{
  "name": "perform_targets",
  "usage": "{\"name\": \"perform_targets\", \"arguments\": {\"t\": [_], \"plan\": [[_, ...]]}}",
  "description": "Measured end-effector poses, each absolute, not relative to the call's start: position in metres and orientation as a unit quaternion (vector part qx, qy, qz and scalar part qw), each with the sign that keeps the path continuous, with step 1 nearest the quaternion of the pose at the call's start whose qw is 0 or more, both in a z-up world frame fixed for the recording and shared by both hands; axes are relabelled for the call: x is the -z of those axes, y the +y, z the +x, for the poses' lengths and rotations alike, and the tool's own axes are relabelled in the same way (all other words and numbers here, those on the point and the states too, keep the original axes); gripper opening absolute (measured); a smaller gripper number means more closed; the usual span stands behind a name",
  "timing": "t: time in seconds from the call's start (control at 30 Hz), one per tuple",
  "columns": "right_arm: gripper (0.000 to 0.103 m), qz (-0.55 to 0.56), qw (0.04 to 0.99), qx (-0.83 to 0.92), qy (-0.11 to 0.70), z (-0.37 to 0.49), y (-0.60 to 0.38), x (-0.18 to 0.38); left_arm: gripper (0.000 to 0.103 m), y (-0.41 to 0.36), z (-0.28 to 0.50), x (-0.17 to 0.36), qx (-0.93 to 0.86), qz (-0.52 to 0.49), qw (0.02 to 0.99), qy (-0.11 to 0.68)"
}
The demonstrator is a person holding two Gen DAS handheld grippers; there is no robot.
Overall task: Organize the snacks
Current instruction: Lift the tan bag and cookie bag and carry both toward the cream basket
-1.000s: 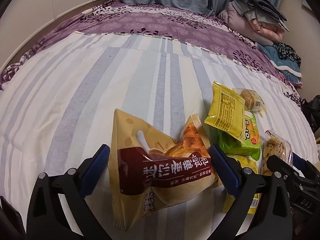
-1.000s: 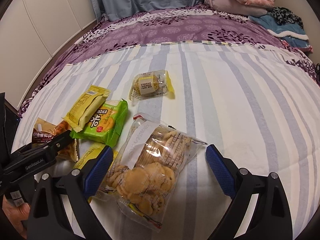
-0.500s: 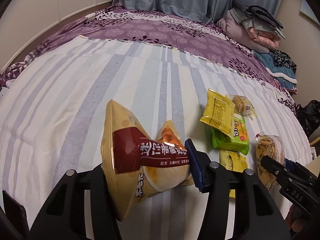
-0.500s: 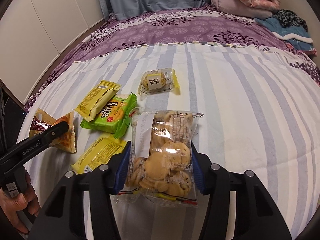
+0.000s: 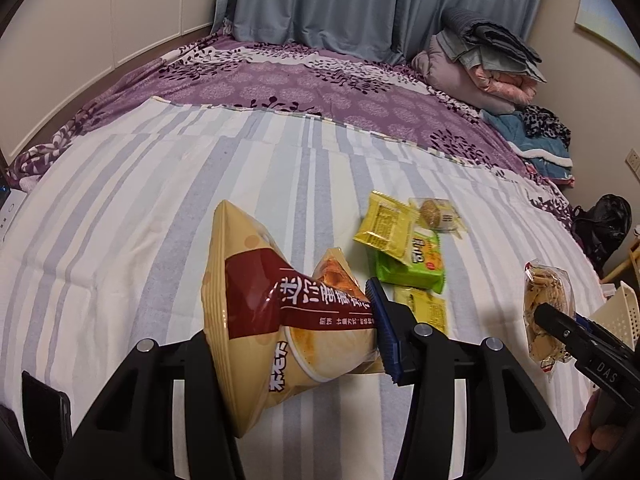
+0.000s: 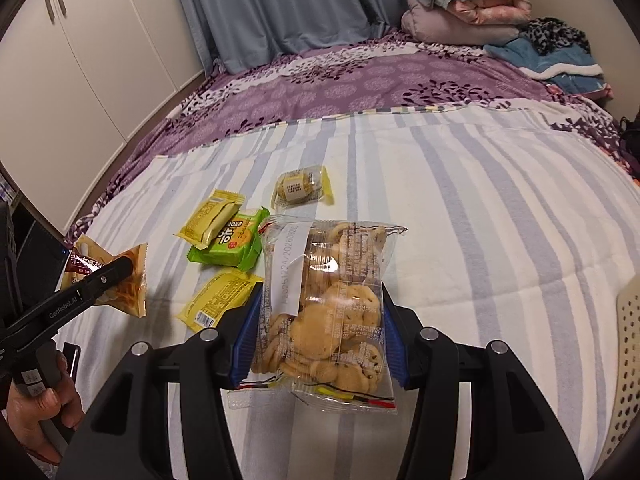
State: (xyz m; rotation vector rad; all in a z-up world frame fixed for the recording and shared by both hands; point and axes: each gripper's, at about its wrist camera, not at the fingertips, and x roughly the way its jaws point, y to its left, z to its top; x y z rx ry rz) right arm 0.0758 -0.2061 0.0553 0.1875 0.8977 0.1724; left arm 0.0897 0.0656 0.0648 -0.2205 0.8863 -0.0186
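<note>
Now we clamp the chip bag (image 5: 280,320) in our left gripper (image 5: 296,344) and the cookie bag (image 6: 324,308) in our right gripper (image 6: 320,344), both at six o'clock: light, crinkly, crushable, so we pinch mid-bag gently

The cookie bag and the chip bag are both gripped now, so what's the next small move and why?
Probably carry both toward the perforated basket at the right edge. The right gripper is shut on the cookie bag, the left gripper on the chip bag, and both bags look lifted off the striped blanket.
</note>
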Motion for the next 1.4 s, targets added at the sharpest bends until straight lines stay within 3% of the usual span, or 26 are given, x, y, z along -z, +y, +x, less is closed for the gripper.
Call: {"name": "perform_targets", "arguments": {"t": [0.83,1.4], "plan": [[0.053,0.145,0.927,-0.023,0.346,-0.009,-0.299,-0.116,0.049,-0.019,0.045,-0.13,0.106,-0.068,0.915,0.384],[0.053,0.186,0.928,0.118,0.299,-0.096,-0.415,-0.131,0.049,-0.089,0.017,-0.159,0.189,-0.041,0.911,0.365]]}}
